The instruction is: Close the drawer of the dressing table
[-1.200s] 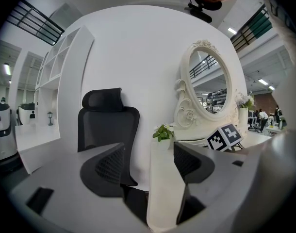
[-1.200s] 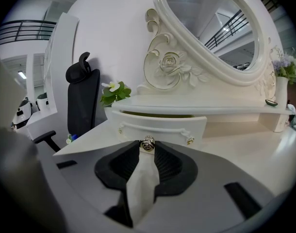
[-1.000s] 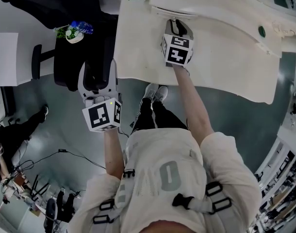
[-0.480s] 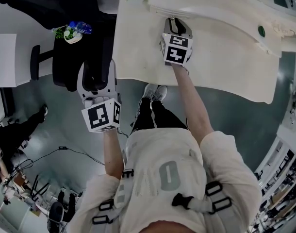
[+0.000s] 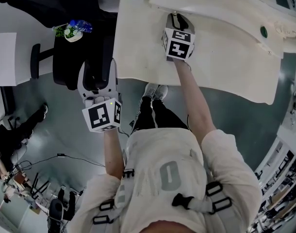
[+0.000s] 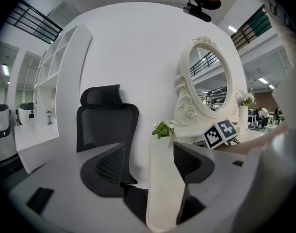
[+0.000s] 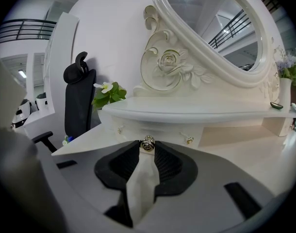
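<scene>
Right tongs [image 7: 147,148] clench the drawer's metal knob [image 7: 147,143] at twelve o'clock on the counter [image 5: 138,57]. The drawer [image 7: 168,134] sits beneath the mirror shelf [image 7: 187,111]. Left tongs [image 6: 149,154] hang released at nine o'clock.

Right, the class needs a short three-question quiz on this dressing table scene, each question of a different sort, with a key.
1. True or false: the left gripper has its jaws closed together.
2. What is the right gripper shut on? A) the mirror frame B) the middle drawer knob C) the flowers
3. How many drawer knobs show in the right gripper view?
Key: 1 false, the jaws stand apart with nothing gripped; 2 B; 3 three.
</scene>
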A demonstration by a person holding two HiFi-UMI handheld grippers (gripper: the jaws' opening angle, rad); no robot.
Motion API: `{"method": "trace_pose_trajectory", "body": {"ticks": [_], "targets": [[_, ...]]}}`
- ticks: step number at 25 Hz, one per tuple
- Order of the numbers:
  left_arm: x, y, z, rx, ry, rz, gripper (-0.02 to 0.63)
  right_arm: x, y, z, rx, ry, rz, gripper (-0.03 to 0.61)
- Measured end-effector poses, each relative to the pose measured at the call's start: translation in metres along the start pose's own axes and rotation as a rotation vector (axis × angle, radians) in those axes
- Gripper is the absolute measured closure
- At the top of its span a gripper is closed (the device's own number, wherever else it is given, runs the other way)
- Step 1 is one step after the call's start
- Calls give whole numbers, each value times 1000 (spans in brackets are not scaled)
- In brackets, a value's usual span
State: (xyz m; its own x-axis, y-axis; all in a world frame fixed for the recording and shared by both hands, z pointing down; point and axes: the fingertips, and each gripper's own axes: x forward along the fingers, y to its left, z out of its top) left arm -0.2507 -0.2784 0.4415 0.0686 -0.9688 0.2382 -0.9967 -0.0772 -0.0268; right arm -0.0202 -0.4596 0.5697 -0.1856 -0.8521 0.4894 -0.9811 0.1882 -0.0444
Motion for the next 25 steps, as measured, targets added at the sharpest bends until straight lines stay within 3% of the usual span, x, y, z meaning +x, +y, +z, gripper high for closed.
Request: {"method": "trace_pose_trajectory", "body": {"ticks": [25], "targets": [[-6,-7,12,-6,-41,-27,313,-13,4,7,-3,-24,27,465]]}}
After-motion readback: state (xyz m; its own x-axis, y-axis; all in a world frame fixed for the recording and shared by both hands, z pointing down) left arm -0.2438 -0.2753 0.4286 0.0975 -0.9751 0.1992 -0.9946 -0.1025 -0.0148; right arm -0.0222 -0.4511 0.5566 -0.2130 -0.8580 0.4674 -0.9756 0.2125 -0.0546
